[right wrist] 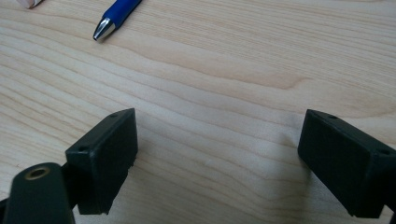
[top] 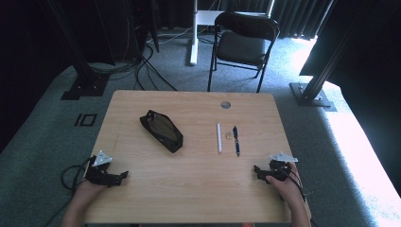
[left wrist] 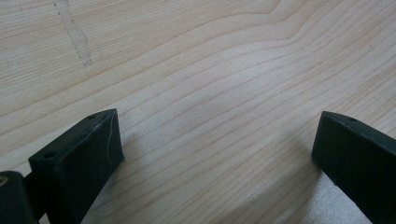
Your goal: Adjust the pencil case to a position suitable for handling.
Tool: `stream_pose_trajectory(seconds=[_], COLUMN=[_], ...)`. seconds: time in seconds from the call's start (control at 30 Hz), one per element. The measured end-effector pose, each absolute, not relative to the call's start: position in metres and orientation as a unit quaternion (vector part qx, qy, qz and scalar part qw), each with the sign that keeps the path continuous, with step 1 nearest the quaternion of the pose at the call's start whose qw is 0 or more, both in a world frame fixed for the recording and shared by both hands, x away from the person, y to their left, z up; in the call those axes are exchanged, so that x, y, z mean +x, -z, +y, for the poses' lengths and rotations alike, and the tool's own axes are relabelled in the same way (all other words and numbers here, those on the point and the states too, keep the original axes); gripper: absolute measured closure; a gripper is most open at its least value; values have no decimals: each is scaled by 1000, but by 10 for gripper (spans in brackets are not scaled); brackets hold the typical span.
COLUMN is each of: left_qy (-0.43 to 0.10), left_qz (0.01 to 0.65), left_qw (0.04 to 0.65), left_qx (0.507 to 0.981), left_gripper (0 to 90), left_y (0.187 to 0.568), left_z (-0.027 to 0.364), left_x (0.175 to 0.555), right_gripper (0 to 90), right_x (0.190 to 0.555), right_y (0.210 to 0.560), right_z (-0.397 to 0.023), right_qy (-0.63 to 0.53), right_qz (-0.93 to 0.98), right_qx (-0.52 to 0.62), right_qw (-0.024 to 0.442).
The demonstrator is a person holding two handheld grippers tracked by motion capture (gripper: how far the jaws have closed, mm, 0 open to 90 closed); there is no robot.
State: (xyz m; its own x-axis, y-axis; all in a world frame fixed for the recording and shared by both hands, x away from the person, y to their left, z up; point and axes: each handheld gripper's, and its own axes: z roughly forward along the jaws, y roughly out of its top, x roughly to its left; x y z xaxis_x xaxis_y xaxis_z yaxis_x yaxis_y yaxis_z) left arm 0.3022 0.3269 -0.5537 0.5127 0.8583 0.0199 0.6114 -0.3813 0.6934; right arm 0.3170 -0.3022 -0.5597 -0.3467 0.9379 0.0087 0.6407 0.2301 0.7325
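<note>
Wooden table point(top: 189, 189) carries a black pencil case point(top: 161, 131) left of centre, unzipped state unclear | left gripper point(top: 108, 176) and right gripper point(top: 268, 172) rest near the front edge, jaws wide, empty | white pen point(top: 219, 137), blue pen point(top: 236, 140), small eraser point(top: 229, 135) lie right of centre | likely start: approach each pen across its barrel, low and level.

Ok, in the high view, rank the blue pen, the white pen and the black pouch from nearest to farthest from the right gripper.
From the right gripper:
1. Blue pen, just ahead of it, slightly to its left.
2. White pen, next to the blue pen, further left.
3. Black pouch, left of the table's middle, lying diagonally.
</note>
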Motion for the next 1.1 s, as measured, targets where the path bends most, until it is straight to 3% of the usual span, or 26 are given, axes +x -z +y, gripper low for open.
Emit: stream_pose_trajectory(seconds=[0.4, 1.1], left_qy=[-192, -193], left_qz=[455, 455], left_qw=[321, 321], left_qx=[808, 808], left_gripper=[20, 20], left_y=[554, 554], left_z=[327, 327], left_x=[302, 302], right_gripper=[117, 143], right_x=[317, 332], right_y=[560, 536], right_z=[-300, -255], right_qy=[-330, -366], right_qz=[752, 752], right_qx=[524, 498], right_qw=[226, 229])
